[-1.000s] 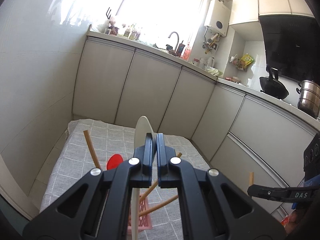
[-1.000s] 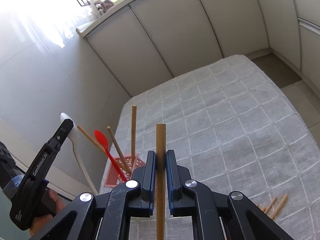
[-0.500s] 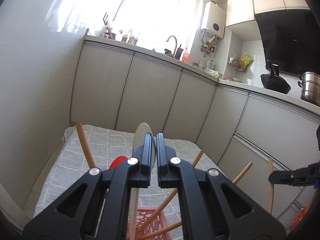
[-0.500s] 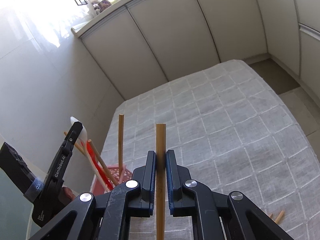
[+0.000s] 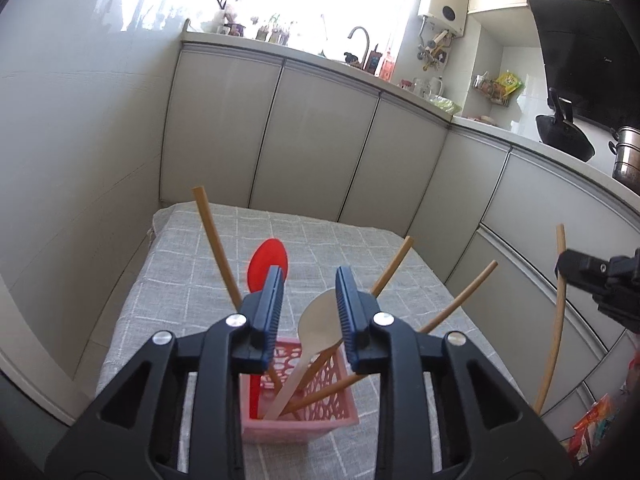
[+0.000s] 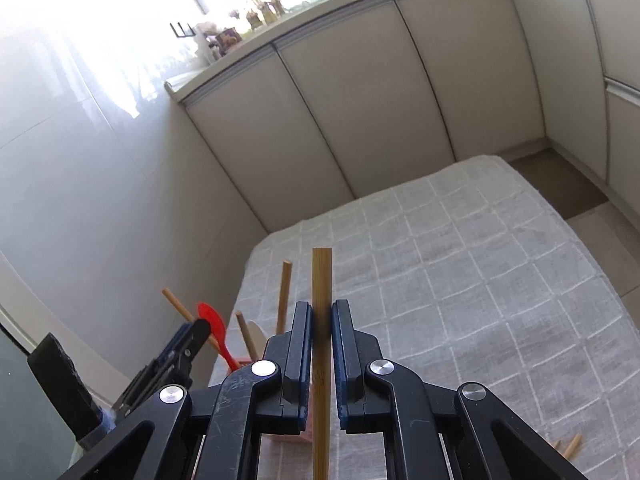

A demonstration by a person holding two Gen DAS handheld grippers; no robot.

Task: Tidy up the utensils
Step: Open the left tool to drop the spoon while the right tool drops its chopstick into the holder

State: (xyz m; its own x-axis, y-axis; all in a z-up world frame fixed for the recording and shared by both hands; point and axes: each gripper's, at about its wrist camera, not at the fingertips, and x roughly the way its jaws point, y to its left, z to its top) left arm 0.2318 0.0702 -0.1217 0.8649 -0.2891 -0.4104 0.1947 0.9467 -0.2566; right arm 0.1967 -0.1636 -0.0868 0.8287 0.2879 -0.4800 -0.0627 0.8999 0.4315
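A pink perforated basket (image 5: 304, 420) stands on the grey checked tablecloth (image 5: 180, 280). It holds a red spoon (image 5: 267, 264), a white spoon (image 5: 320, 324) and three leaning chopsticks (image 5: 212, 240). My left gripper (image 5: 308, 280) hangs just above the basket with its jaws opening. The white spoon's bowl shows in the gap, free of the pads. My right gripper (image 6: 321, 308) is shut on an upright bamboo chopstick (image 6: 321, 276), to the right of the basket. The left wrist view shows that same chopstick (image 5: 558, 320) at the far right.
Loose chopstick ends (image 6: 570, 446) lie on the cloth near the front right. Grey kitchen cabinets (image 5: 320, 140) run behind the table, and a tiled wall (image 6: 100, 200) is on the left. A wok (image 5: 564, 136) and a steel pot (image 5: 628, 160) sit on the counter.
The left gripper's jaws parted and let go of the white spoon, which now leans in the pink basket. The right gripper rose slightly with its chopstick.
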